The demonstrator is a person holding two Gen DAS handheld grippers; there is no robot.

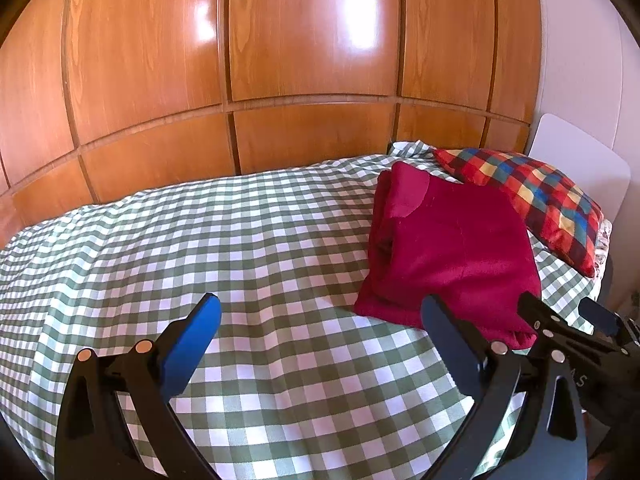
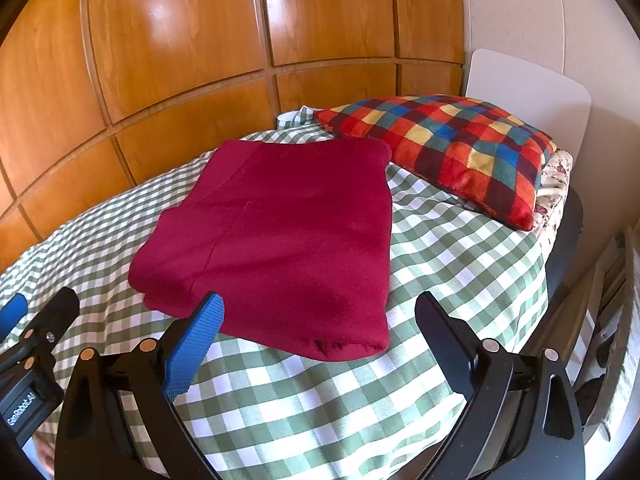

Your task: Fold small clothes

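at far left and behind the bed stands a glossy wooden wardrobe (image 1: 240, 60). the green-and-white checked bedspread (image 1: 200, 240) covers the mattress. the left gripper (image 1: 320, 328) hovers above the bare checks with its blue-padded fingers spread wide, holding nothing. to its right the dark red folded garment (image 2: 280, 232) lies flat on the bedspread, its near edge just ahead of the right gripper (image 2: 318, 320), whose jaws are also wide apart and empty. further right, a multicoloured checked pillow (image 2: 452, 148) sits just beside the garment's far corner, resting against a white headboard (image 2: 520, 84).
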